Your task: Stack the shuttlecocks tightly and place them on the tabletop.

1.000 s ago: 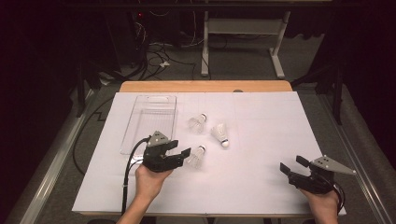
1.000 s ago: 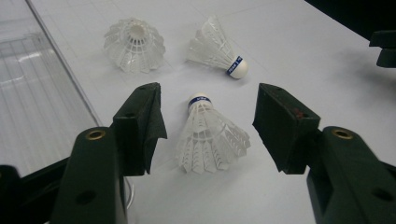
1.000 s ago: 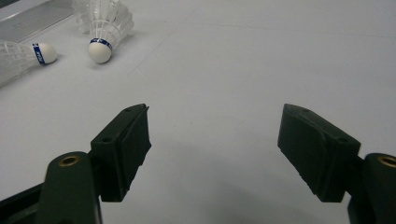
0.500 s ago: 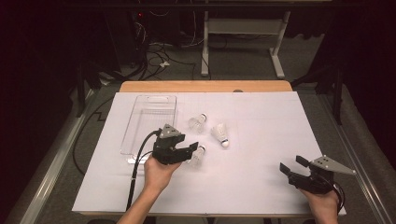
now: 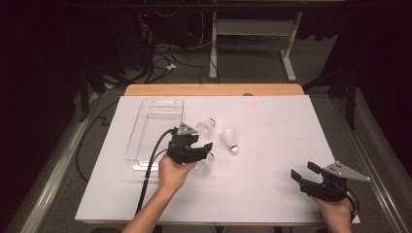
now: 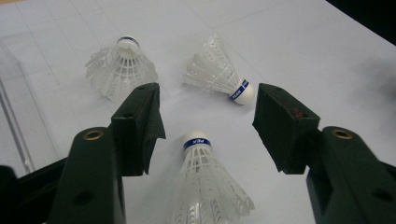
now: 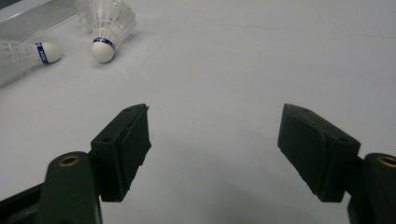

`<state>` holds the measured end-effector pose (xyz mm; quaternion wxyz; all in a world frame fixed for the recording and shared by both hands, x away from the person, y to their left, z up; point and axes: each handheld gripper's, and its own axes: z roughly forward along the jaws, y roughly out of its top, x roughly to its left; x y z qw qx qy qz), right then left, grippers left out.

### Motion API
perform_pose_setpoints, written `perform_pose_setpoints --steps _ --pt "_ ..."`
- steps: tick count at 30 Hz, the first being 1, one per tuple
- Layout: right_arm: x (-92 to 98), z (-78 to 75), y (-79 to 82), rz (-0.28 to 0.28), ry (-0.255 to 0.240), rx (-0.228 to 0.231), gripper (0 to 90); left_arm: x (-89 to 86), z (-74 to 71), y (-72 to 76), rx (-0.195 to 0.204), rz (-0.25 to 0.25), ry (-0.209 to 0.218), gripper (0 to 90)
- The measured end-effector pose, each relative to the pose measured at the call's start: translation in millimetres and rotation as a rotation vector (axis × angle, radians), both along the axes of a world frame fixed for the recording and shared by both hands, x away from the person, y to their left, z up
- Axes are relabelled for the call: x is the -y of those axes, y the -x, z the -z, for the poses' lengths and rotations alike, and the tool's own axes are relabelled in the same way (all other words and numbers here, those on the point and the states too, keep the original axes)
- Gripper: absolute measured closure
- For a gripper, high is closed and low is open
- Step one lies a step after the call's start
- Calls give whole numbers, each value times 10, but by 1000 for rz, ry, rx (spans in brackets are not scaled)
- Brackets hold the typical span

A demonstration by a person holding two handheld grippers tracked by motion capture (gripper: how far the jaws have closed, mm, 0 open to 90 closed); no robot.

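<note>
A white sheet covers most of a wooden table. On its left part lies a clear plastic tray, long side running away from the person. Three shuttlecocks lie just right of the tray: one near the tray's far right side, another a little farther right with its cork toward the person, and a third partly under the left gripper. That gripper sits beside the tray's near right corner, jaws spread wide and pointing right, a black cable trailing toward the person. The right gripper rests near the sheet's near right corner, jaws apart, well away from the shuttlecocks.
</note>
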<state>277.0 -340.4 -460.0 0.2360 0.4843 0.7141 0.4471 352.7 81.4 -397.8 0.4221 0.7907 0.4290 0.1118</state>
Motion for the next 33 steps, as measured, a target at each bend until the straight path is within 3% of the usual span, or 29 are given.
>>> perform_pose_setpoints --steps 3,6,12,16,22,29,33 --pt "0 0 0 -3 -1 1 254 42 -8 -26 13 -11 -35 412" --pt "-3 1 -2 -10 -1 -1 253 73 -18 -58 9 -6 -38 415" --pt "-10 1 -5 -18 2 -1 253 91 -12 -130 -12 -10 -6 413" --pt "-11 -2 0 -18 -2 0 253 106 12 -164 -20 -19 -26 408" --pt "-6 -1 -5 -18 -12 -4 250 103 43 -232 -46 -28 -23 387" --pt "-7 -2 -5 -20 -11 -4 251 119 65 -262 -42 -52 -42 386" --pt "-8 1 -7 -23 -7 -8 251 133 80 -294 -47 -54 -26 388"
